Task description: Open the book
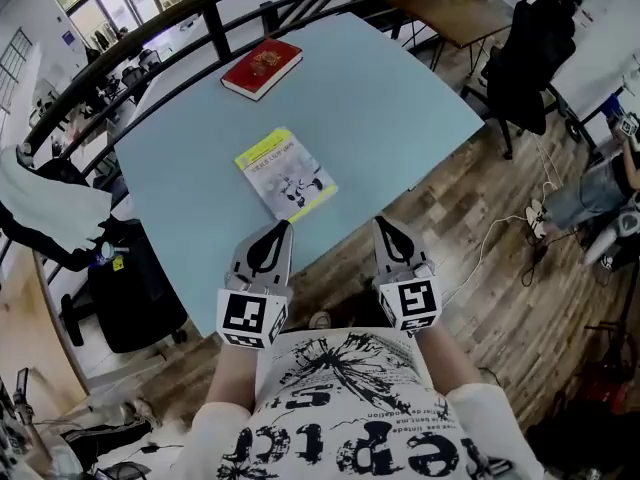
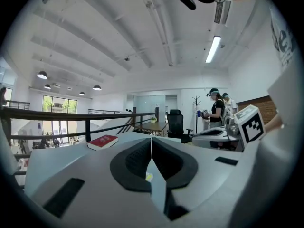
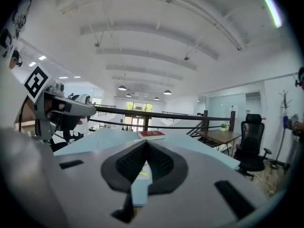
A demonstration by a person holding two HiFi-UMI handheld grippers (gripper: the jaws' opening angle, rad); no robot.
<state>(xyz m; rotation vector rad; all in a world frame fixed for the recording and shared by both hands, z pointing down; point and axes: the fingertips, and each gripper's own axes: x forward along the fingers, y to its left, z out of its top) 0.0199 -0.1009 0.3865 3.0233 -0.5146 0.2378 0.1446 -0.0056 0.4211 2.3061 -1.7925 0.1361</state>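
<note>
A closed book with a yellow-and-white cover (image 1: 286, 174) lies flat on the pale blue table (image 1: 400, 108), near its front edge. A second closed book, red (image 1: 262, 68), lies at the far side, also seen as a red book (image 2: 102, 141) and a red book (image 3: 152, 135) in the gripper views. My left gripper (image 1: 282, 227) is shut and empty, its tip just short of the yellow book's near edge. My right gripper (image 1: 384, 223) is shut and empty, to the right of that book at the table's front edge.
A black railing (image 1: 200, 8) runs behind the table. A wooden desk (image 1: 455, 13) and a black office chair (image 1: 525, 53) stand at the back right. Two people (image 2: 216, 109) stand off to the right. Cables lie on the wooden floor (image 1: 510, 238).
</note>
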